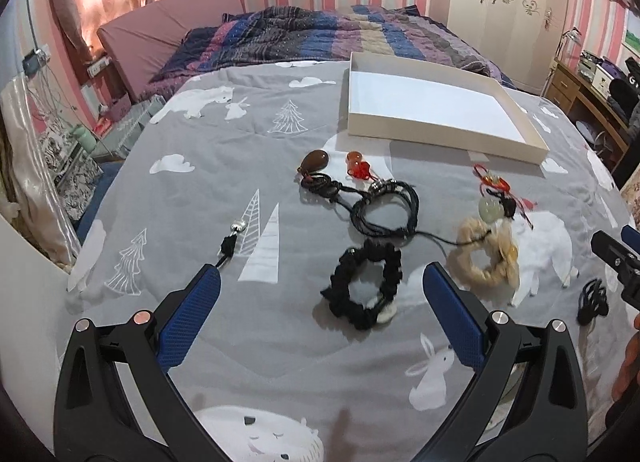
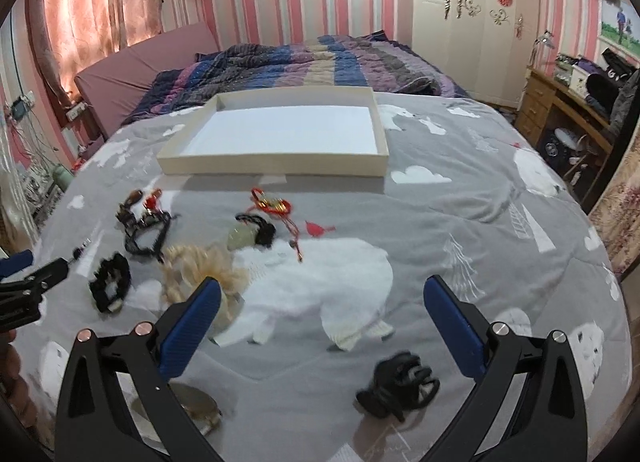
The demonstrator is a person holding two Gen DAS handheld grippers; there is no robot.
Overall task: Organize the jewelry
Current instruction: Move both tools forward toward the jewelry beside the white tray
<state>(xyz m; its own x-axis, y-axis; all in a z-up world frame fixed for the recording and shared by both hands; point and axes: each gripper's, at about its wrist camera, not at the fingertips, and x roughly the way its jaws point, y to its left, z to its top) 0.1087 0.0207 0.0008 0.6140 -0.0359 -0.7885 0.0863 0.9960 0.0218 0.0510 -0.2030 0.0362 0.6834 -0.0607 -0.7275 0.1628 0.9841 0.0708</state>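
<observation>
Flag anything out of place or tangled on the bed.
The white tray is empty; all jewelry lies loose on the grey bedspread. The black cords are tangled together, and the black hair claw sits apart.

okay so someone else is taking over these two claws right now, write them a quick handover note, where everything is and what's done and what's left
Left claw: open, empty, hovering over the black scrunchie.
Right claw: open, empty, with the black hair clip lying on the blanket between its fingers.
White box: empty, at the far side of the grey bedspread.
Still loose on the bedspread: cream scrunchie, black cord bundle, brown pendant, orange bead with red knot, red and gold charm, pale green pendant, small silver bead tassel.
Done: nothing is in the box yet.
Left: move every piece into the box.
</observation>
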